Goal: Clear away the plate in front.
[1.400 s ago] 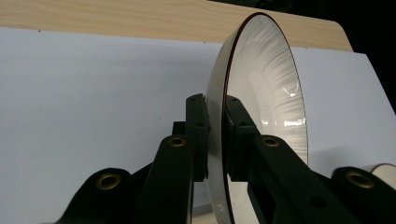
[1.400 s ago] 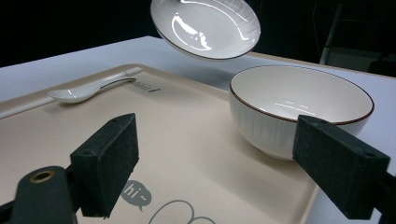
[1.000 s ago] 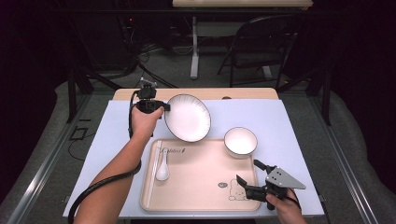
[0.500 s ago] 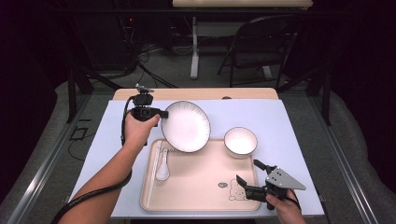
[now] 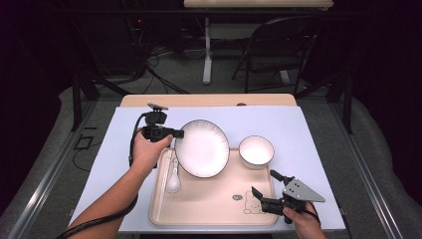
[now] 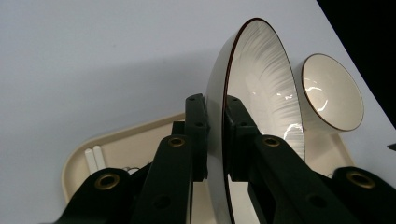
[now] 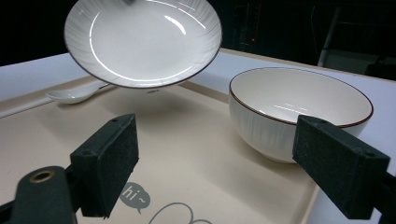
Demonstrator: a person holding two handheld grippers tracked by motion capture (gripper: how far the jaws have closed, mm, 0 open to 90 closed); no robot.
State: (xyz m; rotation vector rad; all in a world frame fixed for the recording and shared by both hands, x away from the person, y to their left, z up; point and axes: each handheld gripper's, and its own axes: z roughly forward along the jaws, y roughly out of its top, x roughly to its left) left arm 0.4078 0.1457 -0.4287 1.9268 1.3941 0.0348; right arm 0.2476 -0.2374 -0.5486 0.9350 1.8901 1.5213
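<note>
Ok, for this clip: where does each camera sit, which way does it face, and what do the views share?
High view: above the person's side, looking forward and down on the table; both forearms, left gripper and right gripper show.
Left gripper view: rides the left gripper, looking along its jaws clamped on the plate rim.
Right gripper view: low over the tray, looking between open jaws toward the bowl.
Shared: all three show plate, bowl and tray.

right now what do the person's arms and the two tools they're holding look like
Both tools are black. The left tool trails a thick black cable along a bare forearm with no sleeve in sight. The right tool carries a grey three-cornered plate on top. Close up, each has two black jaws with square foam-like pads and brass-coloured rivets.
</note>
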